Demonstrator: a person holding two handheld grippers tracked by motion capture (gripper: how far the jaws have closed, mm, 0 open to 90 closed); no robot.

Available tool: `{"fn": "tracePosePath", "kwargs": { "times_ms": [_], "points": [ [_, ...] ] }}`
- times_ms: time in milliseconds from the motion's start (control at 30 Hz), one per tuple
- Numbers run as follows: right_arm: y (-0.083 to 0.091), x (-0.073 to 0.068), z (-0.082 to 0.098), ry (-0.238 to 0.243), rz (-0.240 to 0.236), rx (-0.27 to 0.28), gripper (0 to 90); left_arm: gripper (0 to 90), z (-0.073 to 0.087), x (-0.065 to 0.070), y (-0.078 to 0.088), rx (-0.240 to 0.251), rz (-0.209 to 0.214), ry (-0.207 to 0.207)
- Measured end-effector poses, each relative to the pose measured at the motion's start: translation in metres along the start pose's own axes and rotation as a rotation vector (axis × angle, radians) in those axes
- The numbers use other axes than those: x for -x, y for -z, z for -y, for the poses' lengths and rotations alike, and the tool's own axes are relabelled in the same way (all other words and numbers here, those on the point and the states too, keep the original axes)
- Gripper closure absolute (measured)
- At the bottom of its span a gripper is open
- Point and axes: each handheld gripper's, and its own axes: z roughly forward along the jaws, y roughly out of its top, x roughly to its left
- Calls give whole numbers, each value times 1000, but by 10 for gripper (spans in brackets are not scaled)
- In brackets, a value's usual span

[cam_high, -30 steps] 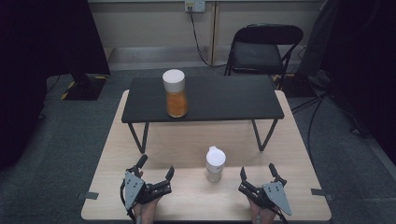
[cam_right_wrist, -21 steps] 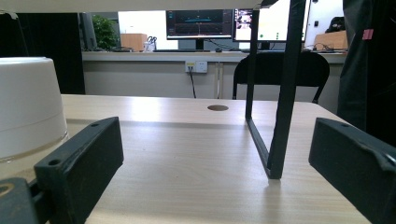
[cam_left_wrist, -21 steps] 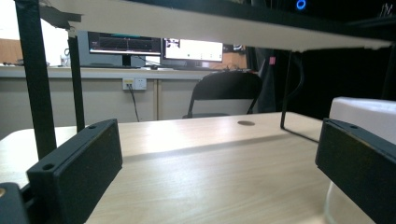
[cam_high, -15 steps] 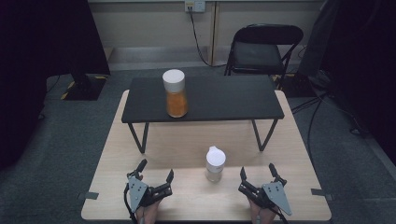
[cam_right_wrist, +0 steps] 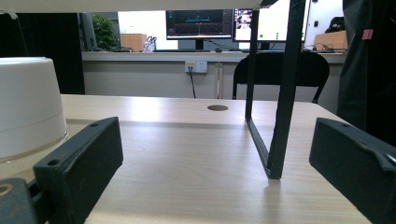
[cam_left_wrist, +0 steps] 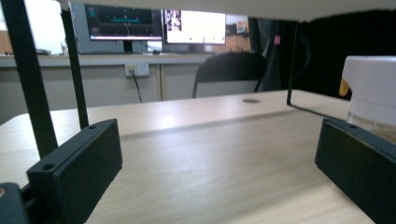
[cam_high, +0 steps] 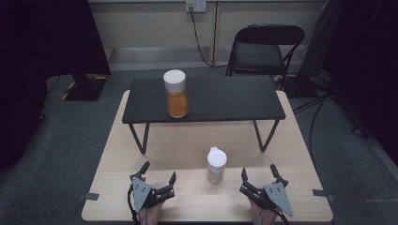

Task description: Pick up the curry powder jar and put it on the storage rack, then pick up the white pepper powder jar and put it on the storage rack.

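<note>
two grippers flank white-capped bottle (cam_high: 216,164); black shelf (cam_high: 220,101) beyond, bearing orange jar (cam_high: 176,93).

A light wooden table (cam_high: 141,154) stands on grey carpet. Across its far half sits a low black shelf (cam_high: 225,101) on thin metal legs, nearly as wide as the table itself. A jar of orange contents with a white lid (cam_high: 176,93) stands upright on the shelf, left of its middle. Down on the wood, near the front edge and about midway across, a small white-capped bottle (cam_high: 216,164) stands upright, well apart from the shelf's legs. Tape marks (cam_high: 90,196) stick to the carpet at the table's near corners.
</note>
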Motion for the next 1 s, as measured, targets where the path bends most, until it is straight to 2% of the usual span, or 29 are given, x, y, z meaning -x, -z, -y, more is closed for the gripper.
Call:
{"fn": "tracePosePath", "kwargs": {
  "times_ms": [667,733,1000],
  "points": [
    [0,-1,0,-2,6,3,11,0,0,1,0,1,-7,-2],
    [0,2,0,0,-12,0,11,0,0,2,0,1,-10,-2],
    [2,4,-1,-8,-23,4,8,0,0,1,0,1,-6,-1]
  ]
}}
